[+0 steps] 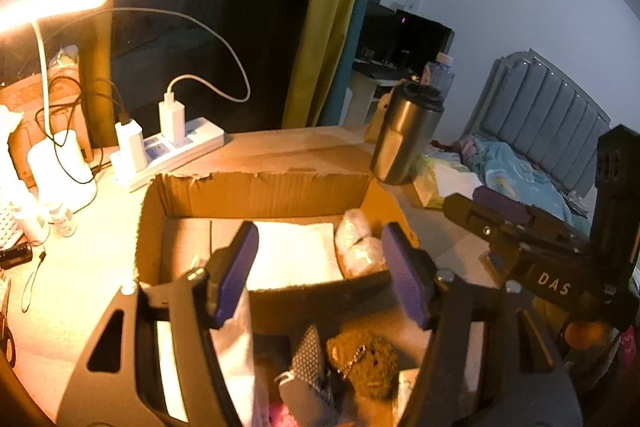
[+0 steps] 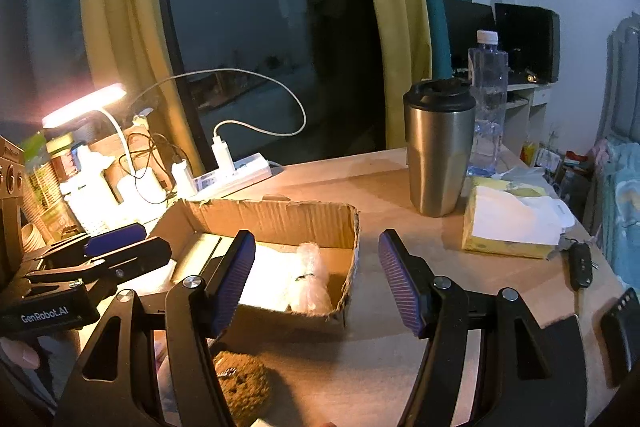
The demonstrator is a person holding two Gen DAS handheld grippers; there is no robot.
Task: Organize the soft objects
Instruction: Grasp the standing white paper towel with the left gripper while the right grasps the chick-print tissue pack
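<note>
An open cardboard box (image 1: 260,187) (image 2: 280,217) stands on the wooden desk. In it lie a white folded cloth (image 1: 292,255) (image 2: 268,279) and a bubble-wrap bundle (image 1: 358,243) (image 2: 312,279). In front of the box lie a brown plush toy (image 1: 366,363) (image 2: 244,387) with a small chain, a dotted dark pouch (image 1: 308,355) and white cloth (image 1: 236,347). My left gripper (image 1: 320,271) is open and empty above the box's near wall. My right gripper (image 2: 318,279) is open and empty, just right of the box; it also shows in the left wrist view (image 1: 552,267).
A steel tumbler (image 1: 404,135) (image 2: 438,151) and a water bottle (image 2: 486,99) stand behind the box at right. A yellow tissue pack (image 2: 508,223) and car key (image 2: 580,265) lie right. A lit lamp (image 1: 52,1), power strip (image 1: 176,151) (image 2: 236,175) and bottles crowd the left.
</note>
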